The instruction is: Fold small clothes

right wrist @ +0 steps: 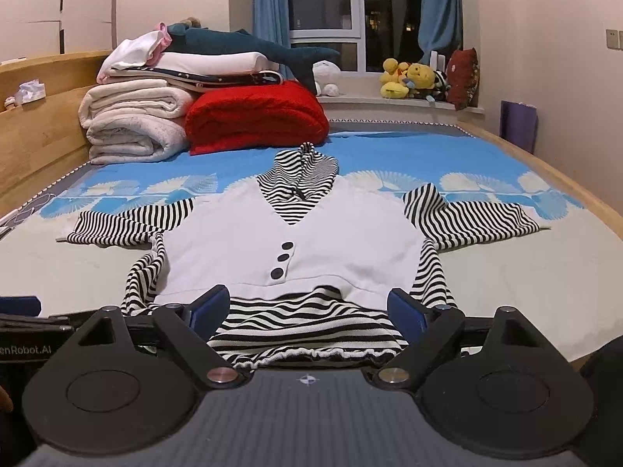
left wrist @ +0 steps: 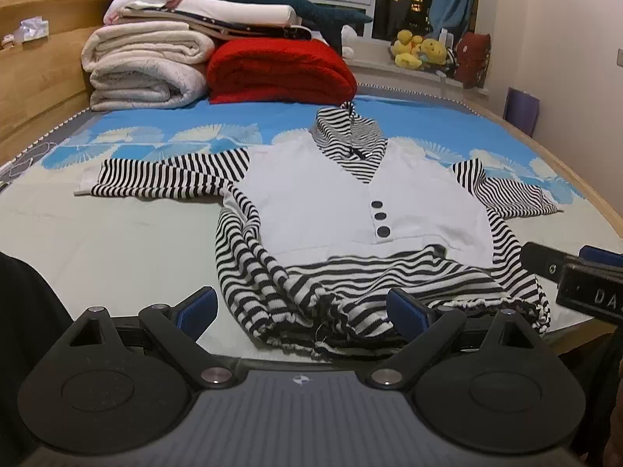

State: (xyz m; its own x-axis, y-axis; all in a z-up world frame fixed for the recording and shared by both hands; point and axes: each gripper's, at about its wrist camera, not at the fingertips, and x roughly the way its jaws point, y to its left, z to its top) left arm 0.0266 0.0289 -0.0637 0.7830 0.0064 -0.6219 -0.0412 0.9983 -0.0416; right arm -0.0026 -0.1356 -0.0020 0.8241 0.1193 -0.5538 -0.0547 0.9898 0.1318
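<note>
Two grippers, left gripper [left wrist: 301, 313] and right gripper [right wrist: 307, 311], hover level, fingers spread wide.
Between them lies the striped top [right wrist: 290, 229], its hem bunched, sleeves spread.

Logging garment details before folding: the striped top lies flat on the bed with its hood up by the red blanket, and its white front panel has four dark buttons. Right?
Not quite: the white front panel has three dark buttons, not four, as the right wrist view shows. The rest holds: the striped top lies flat on the bed, hood toward the red blanket.
</note>
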